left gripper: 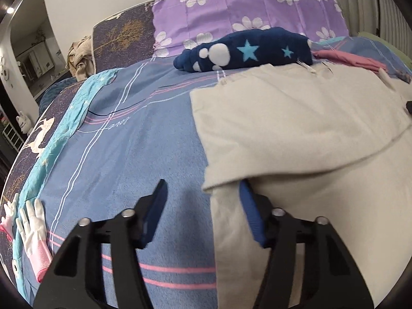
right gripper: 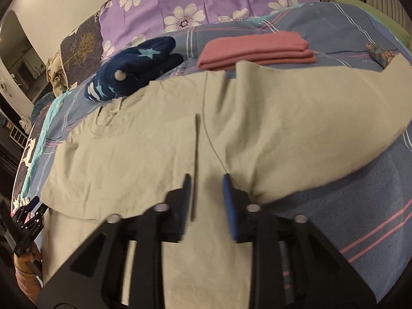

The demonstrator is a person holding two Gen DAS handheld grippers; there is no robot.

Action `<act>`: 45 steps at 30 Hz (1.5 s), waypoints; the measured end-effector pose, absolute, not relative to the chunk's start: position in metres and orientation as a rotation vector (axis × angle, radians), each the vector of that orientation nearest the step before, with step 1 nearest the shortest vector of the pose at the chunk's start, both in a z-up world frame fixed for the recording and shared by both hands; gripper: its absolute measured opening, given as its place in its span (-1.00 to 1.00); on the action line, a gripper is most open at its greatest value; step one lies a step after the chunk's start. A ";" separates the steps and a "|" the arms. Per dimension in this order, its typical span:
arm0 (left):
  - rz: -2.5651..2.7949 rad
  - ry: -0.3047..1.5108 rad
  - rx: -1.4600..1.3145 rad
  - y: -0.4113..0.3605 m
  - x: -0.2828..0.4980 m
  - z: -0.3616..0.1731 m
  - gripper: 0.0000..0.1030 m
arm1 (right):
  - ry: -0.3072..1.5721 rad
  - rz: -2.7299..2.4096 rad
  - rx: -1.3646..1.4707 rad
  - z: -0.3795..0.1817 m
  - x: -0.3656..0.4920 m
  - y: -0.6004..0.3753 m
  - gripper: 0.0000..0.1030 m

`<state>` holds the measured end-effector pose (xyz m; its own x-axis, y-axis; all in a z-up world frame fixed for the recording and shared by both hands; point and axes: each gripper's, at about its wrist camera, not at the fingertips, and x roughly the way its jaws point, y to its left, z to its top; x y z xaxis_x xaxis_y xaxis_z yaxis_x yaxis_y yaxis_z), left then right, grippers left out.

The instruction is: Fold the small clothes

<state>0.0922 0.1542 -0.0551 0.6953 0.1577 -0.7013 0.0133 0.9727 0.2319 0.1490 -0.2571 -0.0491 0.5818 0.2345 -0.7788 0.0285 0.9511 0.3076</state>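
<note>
Cream garment [right gripper: 144, 154] half folded on bed [left gripper: 123, 139]; left gripper [left gripper: 203, 206] spread wide, right gripper [right gripper: 206, 193] parted, neither pinching. Pinch folded edge squarely, pull flat.

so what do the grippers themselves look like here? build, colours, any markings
Both match. The left gripper and right gripper have matte black linkage arms with triangular cutouts, silver round pivot pins and flat blue pads on the fingers. No logos or cables visible. The right wrist view also shows the left gripper from outside, black with small silver screws.
</note>
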 end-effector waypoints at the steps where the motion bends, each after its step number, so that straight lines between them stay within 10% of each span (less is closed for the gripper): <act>1: 0.083 0.790 0.227 0.153 0.095 -0.053 0.01 | 0.940 0.134 0.301 -0.046 0.152 -0.253 -0.07; 7: 0.133 0.748 0.366 0.132 0.109 -0.053 -0.17 | 0.979 0.161 0.284 -0.051 0.203 -0.229 0.02; 9: 0.163 0.749 0.406 0.129 0.111 -0.055 -0.47 | 1.023 0.122 0.220 -0.064 0.221 -0.214 -0.74; 11: 0.203 0.760 0.422 0.132 0.109 -0.056 -0.63 | 0.982 0.085 0.186 -0.055 0.220 -0.205 -0.91; 18: 0.222 0.747 0.632 0.115 0.091 -0.076 -0.54 | 0.863 0.001 0.009 -0.029 0.208 -0.198 -0.86; 23: 0.204 0.725 0.675 0.116 0.075 -0.071 -0.27 | 0.888 -0.001 0.098 -0.054 0.194 -0.226 -0.37; 32: -0.025 0.641 0.232 0.129 0.066 0.018 -0.44 | 0.893 0.322 0.139 -0.038 0.148 -0.207 -0.35; 38: -0.034 0.850 0.187 0.108 0.131 -0.042 -0.44 | 0.920 0.238 0.028 -0.075 0.149 -0.192 -0.43; 45: 0.059 0.884 0.116 0.145 0.135 -0.064 0.04 | 0.922 0.243 0.010 -0.075 0.149 -0.192 -0.41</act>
